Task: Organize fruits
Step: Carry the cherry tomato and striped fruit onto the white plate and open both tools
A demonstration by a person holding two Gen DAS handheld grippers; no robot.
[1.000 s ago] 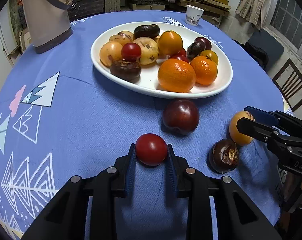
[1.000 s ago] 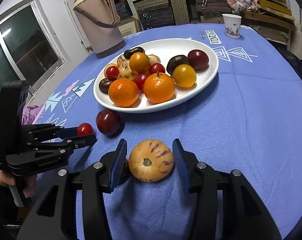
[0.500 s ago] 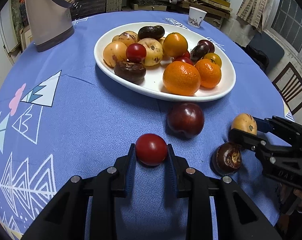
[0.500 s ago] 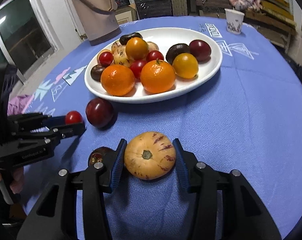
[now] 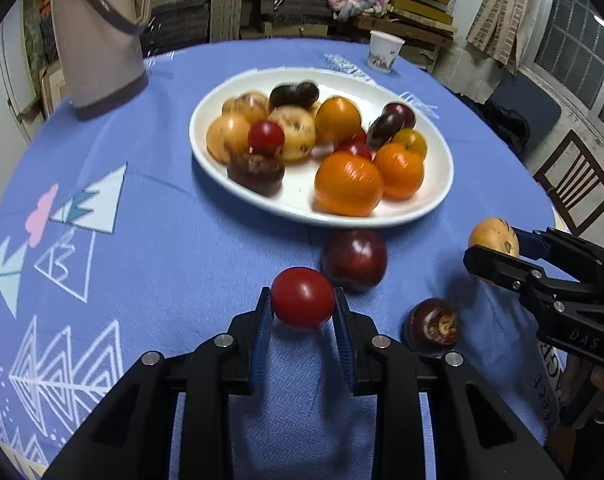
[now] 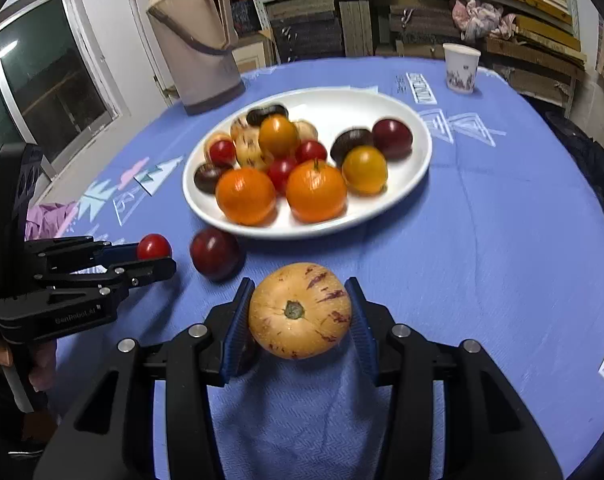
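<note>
Spreading wide — table [image 6: 502, 240]: round, under a blue cloth; bare cloth open on the right side in the right wrist view, out to the curved rim.
Jug [image 6: 194, 36]: tall, beige, upright near the far-left edge, well apart from the plate.
Plate [image 5: 442, 184]: white, oval, mid-table; piled with oranges, red tomatoes, dark plums and speckled fruit; bare white patch at the far end and along the near rim.
Left gripper [image 5: 302, 312]: pinched narrow on the red tomato [image 5: 302, 298], blue pads against both its sides, just short of the plate's near rim.
Right gripper [image 6: 300, 312]: closed on the striped yellow melon [image 6: 300, 310], stem end facing the camera, pads pressed to both flanks; blue cloth directly beneath, contact with it hard to tell.
Dark red plum [image 5: 354, 260]: loose on the cloth, just beside the held tomato and near the plate's rim.
Dark brown fruit [image 5: 432, 326]: loose, between the two grippers, close to the near edge.
Paper cup [image 6: 460, 66]: upright at the far edge, open cloth between it and the plate.
</note>
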